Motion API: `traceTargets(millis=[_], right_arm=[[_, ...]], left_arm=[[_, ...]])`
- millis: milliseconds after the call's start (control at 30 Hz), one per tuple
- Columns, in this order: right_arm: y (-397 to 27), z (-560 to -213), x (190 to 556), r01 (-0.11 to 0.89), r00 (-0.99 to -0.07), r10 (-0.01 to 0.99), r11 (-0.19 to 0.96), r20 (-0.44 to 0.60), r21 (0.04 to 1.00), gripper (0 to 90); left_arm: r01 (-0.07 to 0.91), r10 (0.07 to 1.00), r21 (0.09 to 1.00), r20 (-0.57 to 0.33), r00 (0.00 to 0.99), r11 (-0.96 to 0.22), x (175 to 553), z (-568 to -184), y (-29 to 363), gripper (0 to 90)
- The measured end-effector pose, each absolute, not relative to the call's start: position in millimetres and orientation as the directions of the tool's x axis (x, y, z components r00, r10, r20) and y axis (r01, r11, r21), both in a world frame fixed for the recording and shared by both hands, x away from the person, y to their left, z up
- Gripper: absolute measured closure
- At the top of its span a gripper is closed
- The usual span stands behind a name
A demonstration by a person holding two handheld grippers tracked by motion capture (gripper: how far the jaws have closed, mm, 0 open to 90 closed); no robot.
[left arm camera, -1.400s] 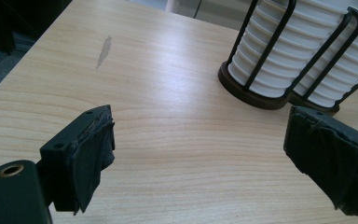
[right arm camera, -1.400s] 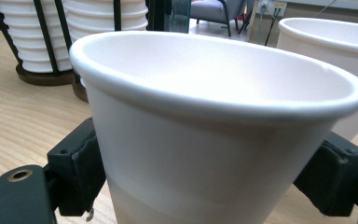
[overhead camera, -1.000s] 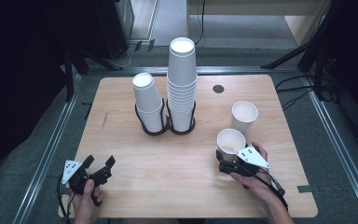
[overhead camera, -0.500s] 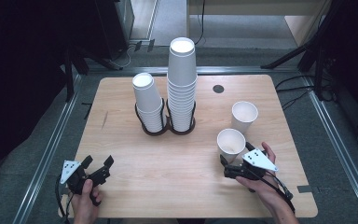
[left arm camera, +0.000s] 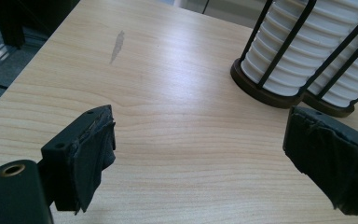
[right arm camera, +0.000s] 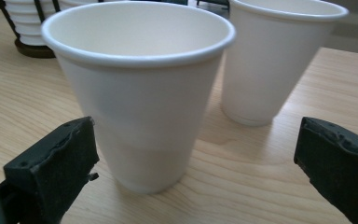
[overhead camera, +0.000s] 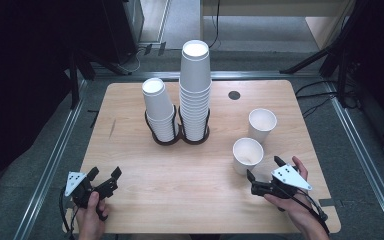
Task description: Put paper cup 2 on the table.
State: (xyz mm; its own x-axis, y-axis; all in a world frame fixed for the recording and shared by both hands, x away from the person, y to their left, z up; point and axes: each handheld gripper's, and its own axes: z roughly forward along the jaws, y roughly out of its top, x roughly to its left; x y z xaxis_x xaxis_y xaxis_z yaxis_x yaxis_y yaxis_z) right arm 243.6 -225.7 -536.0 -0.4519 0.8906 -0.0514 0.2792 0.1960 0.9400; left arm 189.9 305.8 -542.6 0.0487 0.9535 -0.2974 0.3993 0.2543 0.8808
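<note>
Black and wide apart, the two jaws of the right gripper (overhead camera: 264,175) have just been opening, and nothing is pinched in them. The near paper cup (right arm camera: 140,93) stands upright just in front of this gripper, in line with the gap, and the pads do not touch it. In the right gripper view the cup looks big and white, with a rolled rim and an empty inside. From above, the gripper tips seem a little back from the cup's foot, but it is hard to be sure how small that gap is.

A bit farther from the right gripper, behind the near cup and off to one side, stands the second paper cup (right arm camera: 279,60). It is upright too, and the two cups are close but apart.

Across the wooden table (overhead camera: 130,105), well away from the right gripper, the left gripper (overhead camera: 104,175) rests low near the table's front edge in the person's left hand (overhead camera: 91,220). Its jaws stand apart with only bare wood between them.

Ahead of the left gripper is a dark wire cup holder (left arm camera: 261,91) with two rings. One ring holds the short stack of cups (overhead camera: 159,112), and the ring next to it holds the tall stack of cups (overhead camera: 195,90). Both stacks sit mouth down.
</note>
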Motion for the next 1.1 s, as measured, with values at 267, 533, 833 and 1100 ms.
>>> traceTargets(millis=[267, 533, 833, 1100], right_arm=[[-249, -537, 240, 0.282, -0.397, 0.914, 0.202, -0.077, 0.938, 0.0], [-269, -539, 239, 0.293, -0.331, 0.939, 0.193, -0.090, 0.936, 0.0], [-290, -539, 240, 0.310, -0.257, 0.963, 0.158, -0.078, 0.938, 0.0], [-304, -539, 243, 0.325, -0.192, 0.980, 0.114, -0.052, 0.939, 0.0]], left_arm=[[0.404, 0.954, 0.879, -0.296, 0.046, 0.253, 190, -543, 306, 9.0], [0.405, 0.960, 0.883, -0.278, 0.039, 0.239, 191, -543, 307, 8.9], [0.403, 0.959, 0.880, -0.282, 0.020, 0.251, 191, -544, 311, 8.9], [0.400, 0.971, 0.889, -0.239, -0.016, 0.225, 191, -543, 311, 8.9]])
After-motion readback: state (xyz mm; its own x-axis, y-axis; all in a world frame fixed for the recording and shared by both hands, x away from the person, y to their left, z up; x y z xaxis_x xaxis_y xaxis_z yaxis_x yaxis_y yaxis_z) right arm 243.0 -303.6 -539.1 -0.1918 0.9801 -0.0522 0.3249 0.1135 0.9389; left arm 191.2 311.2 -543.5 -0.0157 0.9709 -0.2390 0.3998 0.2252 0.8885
